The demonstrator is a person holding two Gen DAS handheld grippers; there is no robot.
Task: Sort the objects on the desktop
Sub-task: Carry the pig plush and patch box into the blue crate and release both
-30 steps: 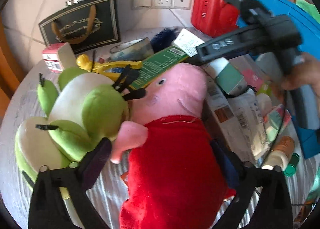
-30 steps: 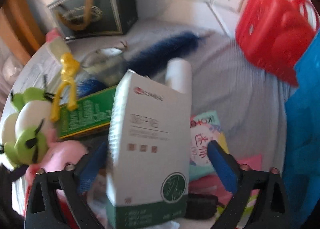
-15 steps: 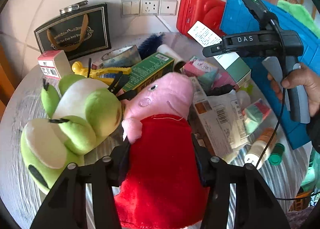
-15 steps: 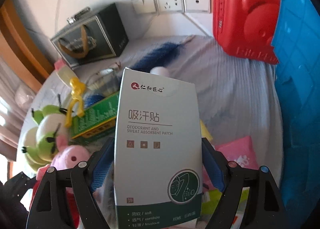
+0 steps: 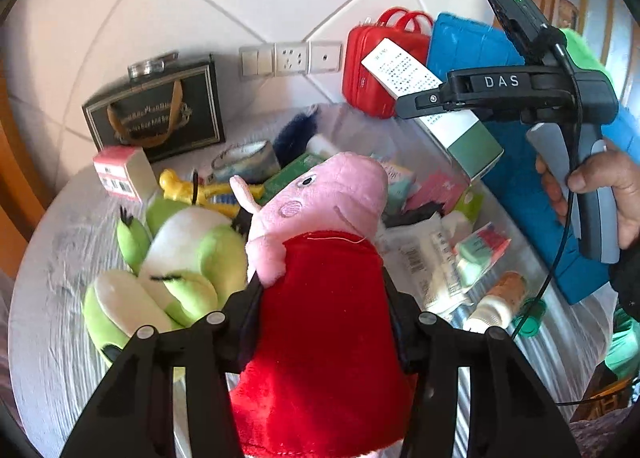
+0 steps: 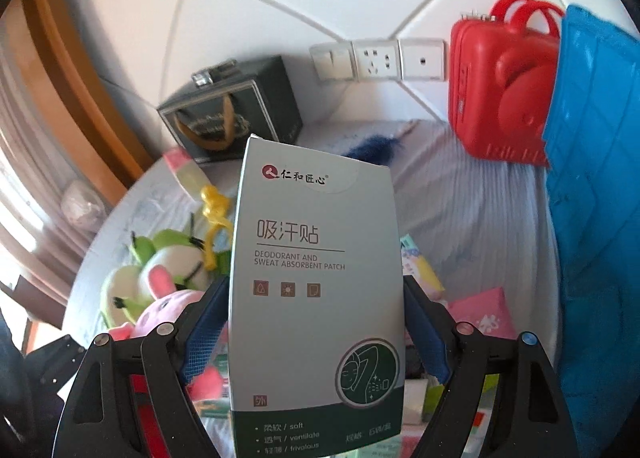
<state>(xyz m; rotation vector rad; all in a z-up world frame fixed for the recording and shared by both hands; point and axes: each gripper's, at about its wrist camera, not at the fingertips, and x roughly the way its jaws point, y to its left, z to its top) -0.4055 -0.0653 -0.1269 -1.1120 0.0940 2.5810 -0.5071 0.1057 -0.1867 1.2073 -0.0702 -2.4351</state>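
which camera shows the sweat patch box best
The right wrist view: the sweat patch box fills the frame, front label readable, held between the right tongs. The left wrist view shows only its side and printed back, farther off.

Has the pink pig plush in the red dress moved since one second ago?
Yes. The pink pig plush was lifted, now overlapping the green frog plush differently.
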